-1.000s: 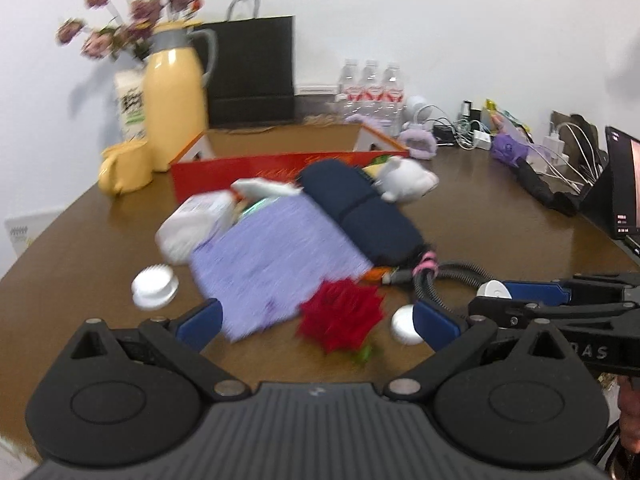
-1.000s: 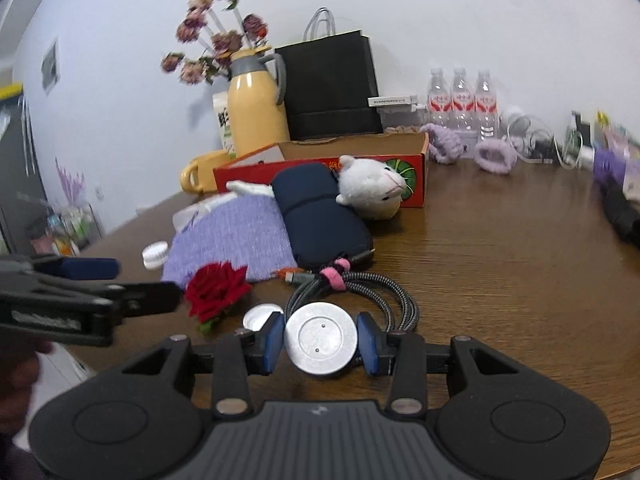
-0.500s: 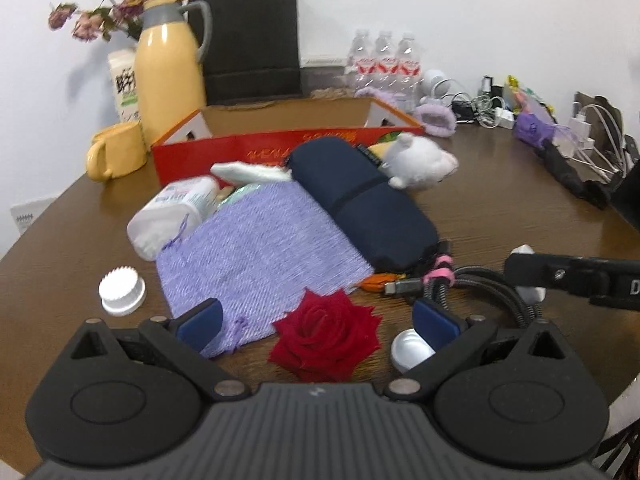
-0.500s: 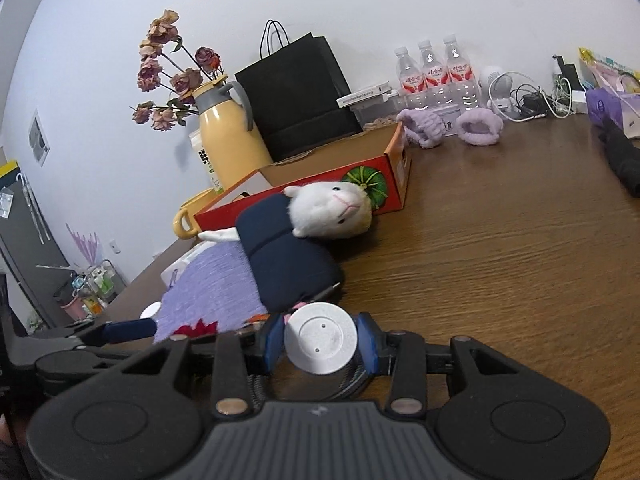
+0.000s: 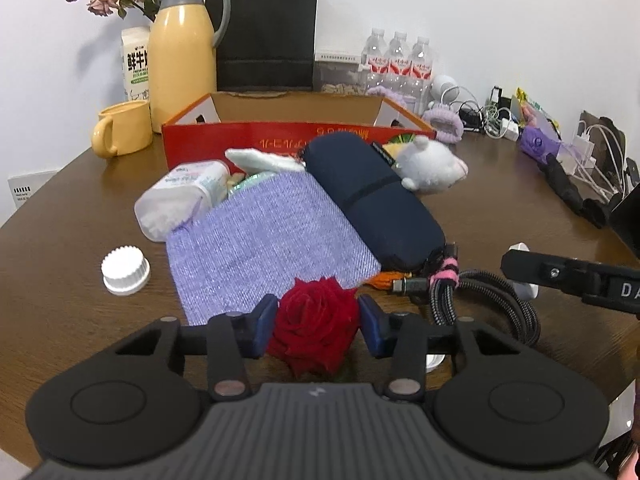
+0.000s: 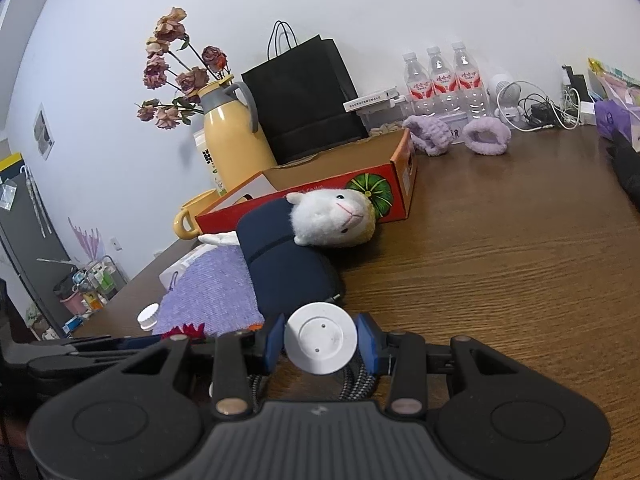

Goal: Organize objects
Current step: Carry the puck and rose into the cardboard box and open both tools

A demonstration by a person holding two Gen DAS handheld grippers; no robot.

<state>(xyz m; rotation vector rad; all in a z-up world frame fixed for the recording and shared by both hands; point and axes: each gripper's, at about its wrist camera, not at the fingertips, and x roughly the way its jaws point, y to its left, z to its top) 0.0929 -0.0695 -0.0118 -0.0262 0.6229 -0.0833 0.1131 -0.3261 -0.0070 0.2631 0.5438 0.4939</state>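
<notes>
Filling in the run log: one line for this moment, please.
left gripper: closing on rose | right gripper: holds white disc | box: open

Open worktop: bare brown wooden worktop (image 6: 500, 264) lies clear right of the heap.
Heap: lilac woven cloth (image 5: 264, 248), navy fabric pouch (image 5: 372, 200) and white plush sheep (image 6: 332, 220) crowd the way to the red cardboard box (image 5: 296, 140).
Near side: braided black cable coil (image 5: 492, 304) and white ribbed bottle cap (image 5: 125, 264) flank the cloth.

Left tongs (image 5: 318, 325) closing, right tongs (image 6: 322, 343) clamped

Bright, even light; fisheye-curved edges
</notes>
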